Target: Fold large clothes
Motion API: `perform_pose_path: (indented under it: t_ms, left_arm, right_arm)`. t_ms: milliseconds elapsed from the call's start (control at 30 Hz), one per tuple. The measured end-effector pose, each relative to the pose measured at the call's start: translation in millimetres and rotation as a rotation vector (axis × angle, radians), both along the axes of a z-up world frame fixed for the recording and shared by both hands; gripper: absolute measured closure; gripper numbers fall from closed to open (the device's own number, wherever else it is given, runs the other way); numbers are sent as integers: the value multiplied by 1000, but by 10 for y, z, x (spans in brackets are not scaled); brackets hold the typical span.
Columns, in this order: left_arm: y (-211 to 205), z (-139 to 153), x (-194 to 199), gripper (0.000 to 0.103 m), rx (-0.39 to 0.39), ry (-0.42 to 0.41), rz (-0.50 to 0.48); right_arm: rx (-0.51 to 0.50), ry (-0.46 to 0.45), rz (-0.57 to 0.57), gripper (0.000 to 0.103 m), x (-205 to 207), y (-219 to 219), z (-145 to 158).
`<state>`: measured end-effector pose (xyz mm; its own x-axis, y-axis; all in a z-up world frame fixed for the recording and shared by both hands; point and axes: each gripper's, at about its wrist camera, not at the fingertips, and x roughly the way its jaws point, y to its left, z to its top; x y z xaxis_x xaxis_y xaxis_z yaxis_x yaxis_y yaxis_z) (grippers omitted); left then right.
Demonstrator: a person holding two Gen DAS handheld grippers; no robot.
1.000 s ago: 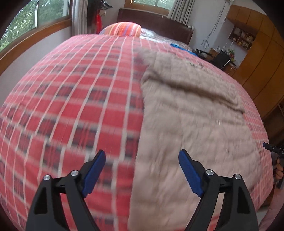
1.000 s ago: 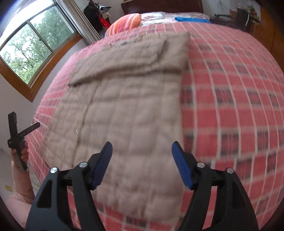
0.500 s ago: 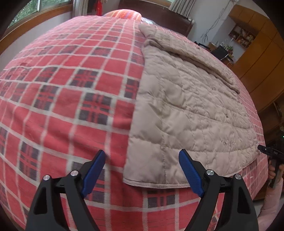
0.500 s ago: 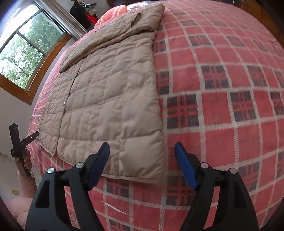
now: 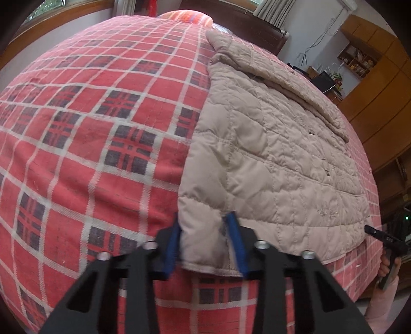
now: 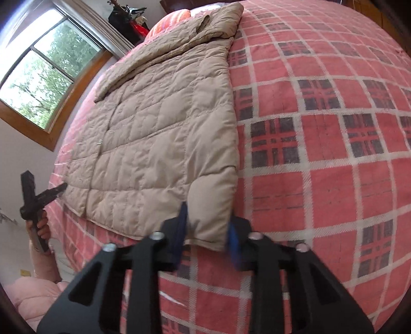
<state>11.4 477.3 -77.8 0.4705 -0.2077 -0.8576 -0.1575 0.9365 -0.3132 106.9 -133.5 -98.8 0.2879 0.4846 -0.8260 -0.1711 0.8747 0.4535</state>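
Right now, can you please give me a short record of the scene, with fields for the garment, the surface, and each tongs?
garment: beige quilted coat, lying flat, partly folded
surface: bed with red checked blanket
left tongs: closed on the coat's near left hem corner
right tongs: closed on the coat's near right hem corner
hem: at the near edge of the bed
collar end: far side, toward the striped pillow
fold stage: both near corners gripped, not yet lifted

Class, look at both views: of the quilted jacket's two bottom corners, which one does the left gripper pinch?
The left gripper pinches the beige quilted jacket's corner beside the wide open plaid bedspread; the other corner lies toward the wooden cabinets.
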Motion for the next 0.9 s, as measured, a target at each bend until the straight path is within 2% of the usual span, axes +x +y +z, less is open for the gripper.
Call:
perform_pose_path:
  t_ms: [67, 233, 400, 667, 833, 900]
  left_arm:
    - [-31, 40, -16, 82, 5, -11, -2]
    - [-121, 208, -73, 89, 32, -58, -14]
    - [-153, 413, -75, 92, 17, -105, -31]
    - [-225, 935, 116, 93, 12, -221, -82]
    - [-247, 1275, 361, 93, 37, -302, -92]
    - [-212, 1401, 506, 93, 24, -332, -83]
  right_arm:
    - [7, -8, 4, 86, 0, -10, 26]
    - [4, -39, 14, 89, -23, 31, 136]
    - [45, -70, 13, 91, -23, 6, 321]
    - [70, -181, 32, 92, 133, 13, 839]
    - [58, -258, 48, 92, 411, 71, 1236]
    - [51, -274, 45, 92, 555, 96, 1362]
